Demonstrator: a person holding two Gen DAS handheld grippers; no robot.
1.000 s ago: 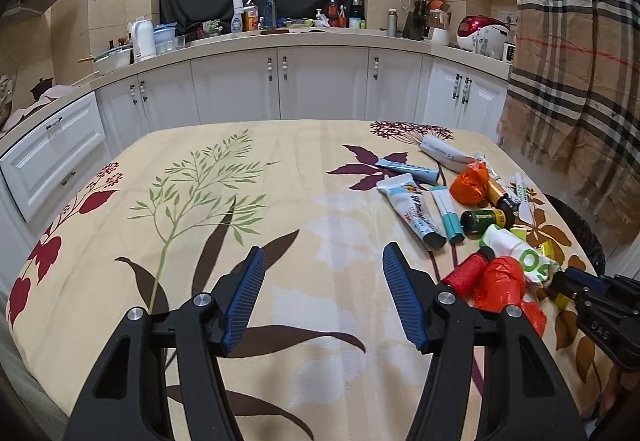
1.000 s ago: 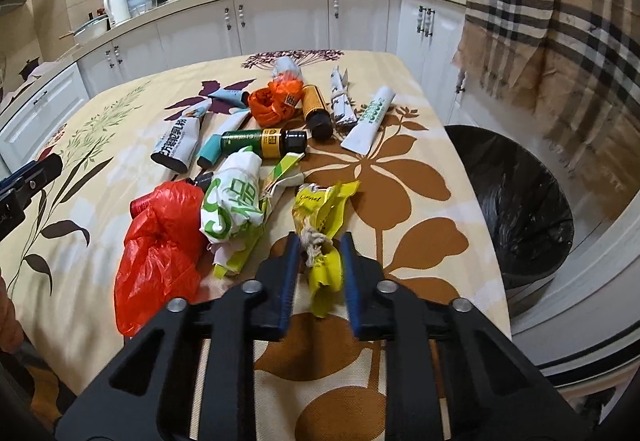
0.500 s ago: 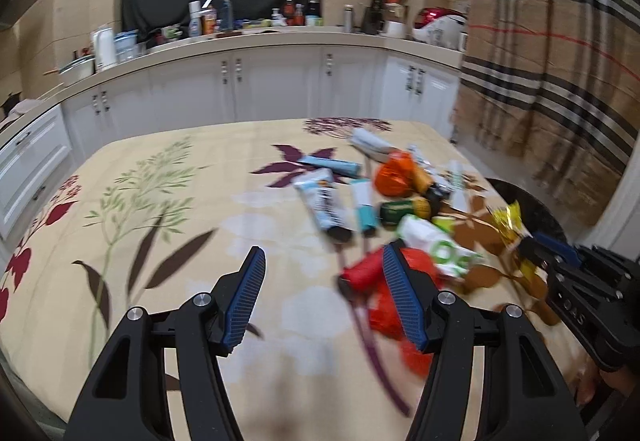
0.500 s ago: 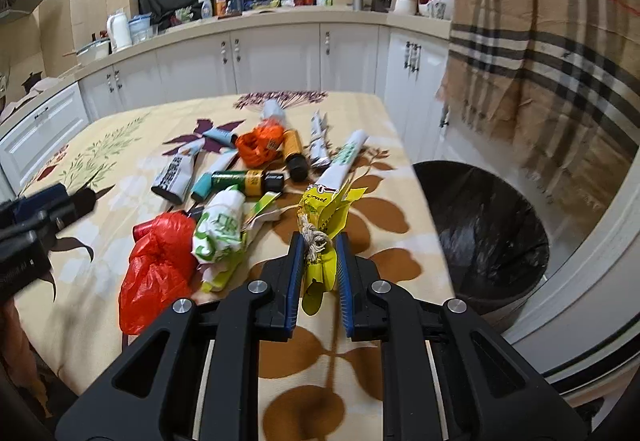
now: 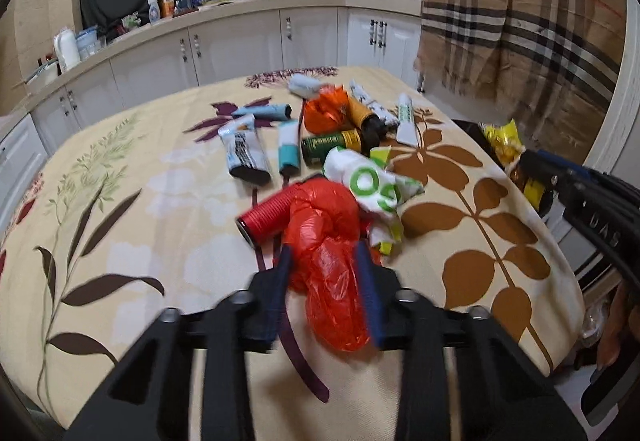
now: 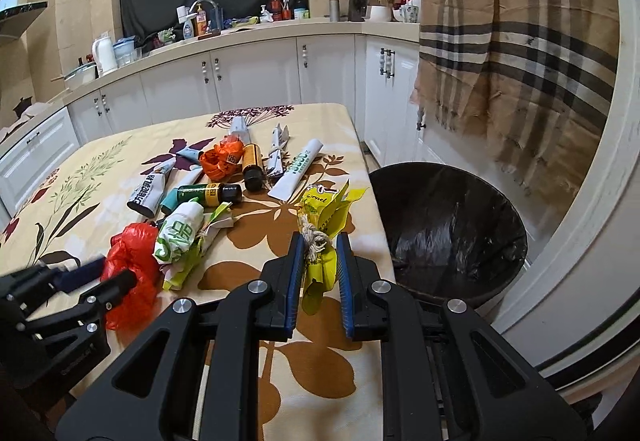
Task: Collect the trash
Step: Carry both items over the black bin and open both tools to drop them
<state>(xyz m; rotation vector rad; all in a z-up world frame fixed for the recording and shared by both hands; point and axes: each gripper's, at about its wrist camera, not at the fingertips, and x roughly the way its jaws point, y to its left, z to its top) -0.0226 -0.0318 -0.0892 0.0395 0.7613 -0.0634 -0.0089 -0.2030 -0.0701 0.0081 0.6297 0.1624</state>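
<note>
A heap of trash lies on the floral tablecloth (image 5: 168, 169): tubes, small bottles, an orange bag (image 5: 324, 113), a white-green bag (image 5: 368, 181) and a red plastic bag (image 5: 328, 241). My left gripper (image 5: 324, 261) has its fingers on both sides of the red bag (image 6: 128, 265), touching it; the frame is blurred. My right gripper (image 6: 318, 241) is shut on a yellow wrapper (image 6: 326, 225) tied with string, held above the table's right edge, beside the black-lined bin (image 6: 448, 229). The wrapper also shows in the left wrist view (image 5: 502, 139).
White kitchen cabinets and a cluttered counter (image 6: 240, 33) run behind the table. A plaid curtain (image 6: 512, 53) hangs at the right above the bin. A red cylinder (image 5: 266, 217) lies beside the red bag.
My left gripper swung right across the table to the red bag and its jaws narrowed around it. My right gripper lifted the yellow wrapper off the table and carried it toward the bin.
</note>
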